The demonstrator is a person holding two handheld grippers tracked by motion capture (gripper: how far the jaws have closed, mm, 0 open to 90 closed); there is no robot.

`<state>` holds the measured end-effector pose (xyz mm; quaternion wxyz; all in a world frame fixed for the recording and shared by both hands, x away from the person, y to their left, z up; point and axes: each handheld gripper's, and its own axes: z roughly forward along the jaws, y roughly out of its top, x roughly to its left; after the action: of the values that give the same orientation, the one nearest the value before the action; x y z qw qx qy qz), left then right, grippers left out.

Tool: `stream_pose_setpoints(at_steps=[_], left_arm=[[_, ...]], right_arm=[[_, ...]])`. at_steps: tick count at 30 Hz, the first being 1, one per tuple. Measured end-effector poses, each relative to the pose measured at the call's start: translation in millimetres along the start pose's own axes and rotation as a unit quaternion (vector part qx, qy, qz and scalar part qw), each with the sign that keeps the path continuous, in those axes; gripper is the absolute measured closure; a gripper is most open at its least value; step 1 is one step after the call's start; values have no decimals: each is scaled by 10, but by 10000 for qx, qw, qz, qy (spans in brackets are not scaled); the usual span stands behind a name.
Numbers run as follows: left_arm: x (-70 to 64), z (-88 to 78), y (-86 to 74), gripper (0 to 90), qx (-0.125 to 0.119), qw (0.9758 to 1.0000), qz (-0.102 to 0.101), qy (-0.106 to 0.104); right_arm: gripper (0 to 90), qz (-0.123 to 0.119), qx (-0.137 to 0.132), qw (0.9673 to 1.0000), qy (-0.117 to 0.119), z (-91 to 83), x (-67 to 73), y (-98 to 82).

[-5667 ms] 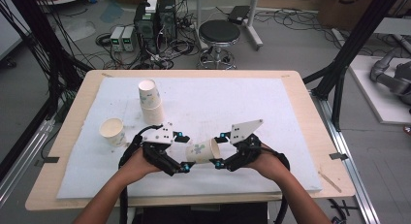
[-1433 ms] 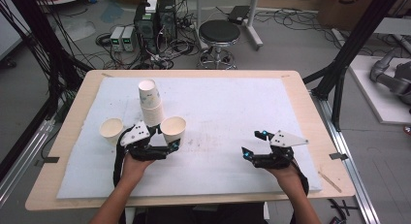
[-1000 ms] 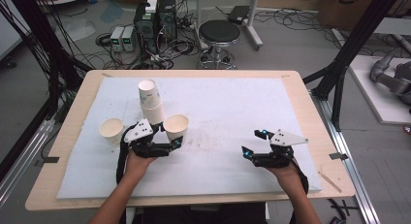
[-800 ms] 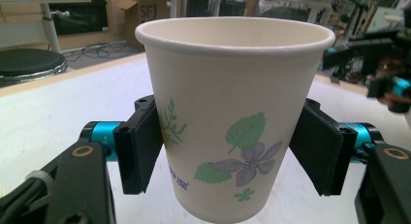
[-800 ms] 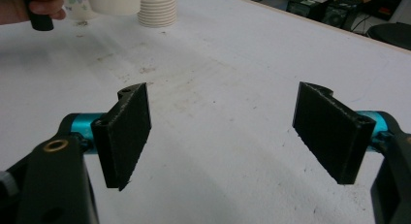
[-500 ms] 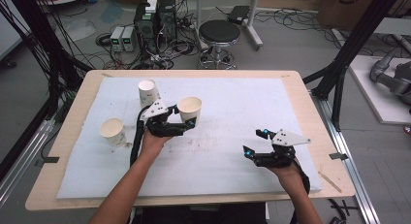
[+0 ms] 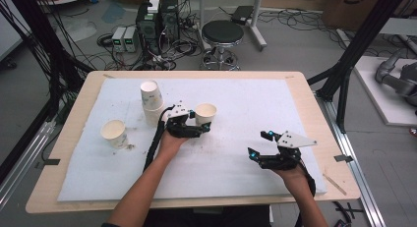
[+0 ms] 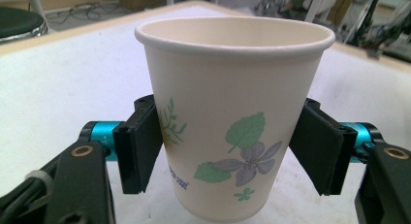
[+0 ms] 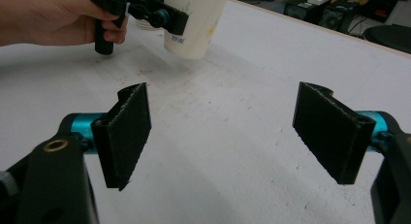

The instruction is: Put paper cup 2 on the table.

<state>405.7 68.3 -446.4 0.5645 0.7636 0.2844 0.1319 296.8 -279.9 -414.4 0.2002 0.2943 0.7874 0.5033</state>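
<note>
A white paper cup (image 7: 205, 112) with a leaf and flower print stands upright between the pads of my left gripper (image 7: 200, 125), which is shut on its lower half. In the left gripper view the cup (image 8: 232, 88) fills the middle, and both pads (image 8: 138, 146) press its sides. The cup (image 9: 194, 25) hangs low over the white mat; I cannot tell whether its base touches. My right gripper (image 7: 259, 144) rests at the front right, open, with nothing between its pads (image 9: 125, 136).
A stack of paper cups (image 7: 150, 99) stands just left of the left gripper, and a single cup (image 7: 114, 133) sits further left. The white mat (image 7: 246, 104) covers a wooden table (image 7: 314, 104). A stool (image 7: 222, 33) and electronics stand beyond the far edge.
My left gripper has carried the cup from beside the stack to the right and a little farther away. The right gripper has stayed where it was.
</note>
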Motion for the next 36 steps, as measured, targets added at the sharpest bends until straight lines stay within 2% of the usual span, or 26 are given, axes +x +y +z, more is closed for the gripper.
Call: stream_pose_setpoints(at_steps=[7,17,21,24,26,28,31,34,36], left_arm=[[-25,55,-51,306,488,9987,89,117],[-54,-77,-92,307,776,9967,72,229],[-85,-93,-79,308,880,9957,146,262],[-86,-113,-74,295,914,9954,26,300],[-73,-141,-73,267,870,9959,-129,199],[-81,-197,-66,194,791,9964,-263,126],[-98,-351,-84,178,498,9984,-262,78],[-102,-516,-121,174,265,9988,-388,111],[-111,-649,-150,174,78,9992,-381,126]], right_arm=[[220,0,4,10000,10,-11,-1,-3],[220,-1,-8,10000,-3,-32,5,-3],[220,-6,-6,10000,1,-34,8,-1],[221,4,-8,10000,6,-32,15,1],[220,-4,-7,10000,10,-31,15,0],[220,7,-1,10000,12,-33,14,-1],[221,12,3,10000,16,-37,8,-6],[220,16,-3,10000,9,-44,1,-15],[220,37,1,10000,1,-53,-3,-19]])
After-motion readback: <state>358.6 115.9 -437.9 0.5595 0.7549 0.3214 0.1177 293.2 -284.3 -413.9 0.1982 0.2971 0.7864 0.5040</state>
